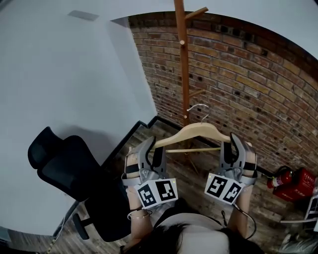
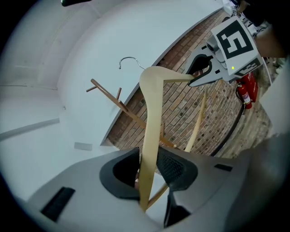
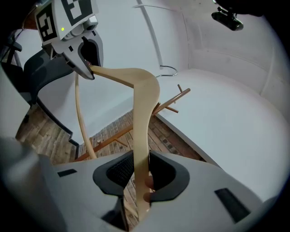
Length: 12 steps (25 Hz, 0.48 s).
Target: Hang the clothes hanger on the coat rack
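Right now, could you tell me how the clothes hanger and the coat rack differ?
The clothes hanger is pale wood; the coat rack is darker reddish brown. The hanger is held aloft between the left gripper and the right gripper; the rack stands upright by the brick wall. The hanger has a metal hook; the rack has wooden pegs. Both are wooden.

The wooden floor (image 1: 195, 172) bears an office chair (image 1: 74, 178), coat rack (image 1: 184, 59) and fire extinguishers (image 1: 293, 181).

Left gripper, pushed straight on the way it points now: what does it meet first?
Most likely the coat rack, whose pole crosses just behind the hanger that the left gripper is clamped on. Depth is unclear, so it might slip past to the brick wall behind.
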Each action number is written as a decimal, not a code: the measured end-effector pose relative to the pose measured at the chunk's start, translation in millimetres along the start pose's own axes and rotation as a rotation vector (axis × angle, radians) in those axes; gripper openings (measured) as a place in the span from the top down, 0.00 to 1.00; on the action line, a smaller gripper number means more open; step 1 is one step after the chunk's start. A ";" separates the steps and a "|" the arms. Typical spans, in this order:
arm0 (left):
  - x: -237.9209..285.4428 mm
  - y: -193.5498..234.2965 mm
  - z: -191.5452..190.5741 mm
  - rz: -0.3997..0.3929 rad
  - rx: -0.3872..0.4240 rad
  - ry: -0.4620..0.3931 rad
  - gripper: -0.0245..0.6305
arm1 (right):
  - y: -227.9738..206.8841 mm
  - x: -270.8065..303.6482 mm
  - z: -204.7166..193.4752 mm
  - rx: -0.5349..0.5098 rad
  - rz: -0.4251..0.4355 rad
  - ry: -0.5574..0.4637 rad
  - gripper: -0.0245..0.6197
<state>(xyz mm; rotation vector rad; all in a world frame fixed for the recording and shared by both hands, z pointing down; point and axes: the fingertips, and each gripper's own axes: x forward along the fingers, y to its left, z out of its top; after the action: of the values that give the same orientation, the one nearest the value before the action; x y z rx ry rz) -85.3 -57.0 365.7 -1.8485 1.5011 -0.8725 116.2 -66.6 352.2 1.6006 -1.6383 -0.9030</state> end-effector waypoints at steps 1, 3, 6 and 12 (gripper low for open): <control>2.6 1.4 -2.4 -0.002 0.000 -0.002 0.78 | 1.9 2.4 1.6 -0.002 0.001 0.003 0.79; 7.9 4.2 -7.1 -0.007 -0.001 -0.007 0.78 | 5.3 7.1 4.8 -0.005 0.001 0.008 0.79; 15.9 8.0 -13.5 -0.013 -0.003 -0.018 0.78 | 8.7 14.1 9.8 -0.014 -0.005 0.016 0.79; 27.8 16.2 -23.7 -0.025 -0.010 -0.037 0.78 | 13.1 23.1 20.3 -0.028 -0.020 0.028 0.79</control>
<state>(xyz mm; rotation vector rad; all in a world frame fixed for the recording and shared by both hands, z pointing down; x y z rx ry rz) -109.6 -88.4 370.6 -1.8846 1.4650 -0.8396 91.5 -89.1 352.1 1.6061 -1.5870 -0.9056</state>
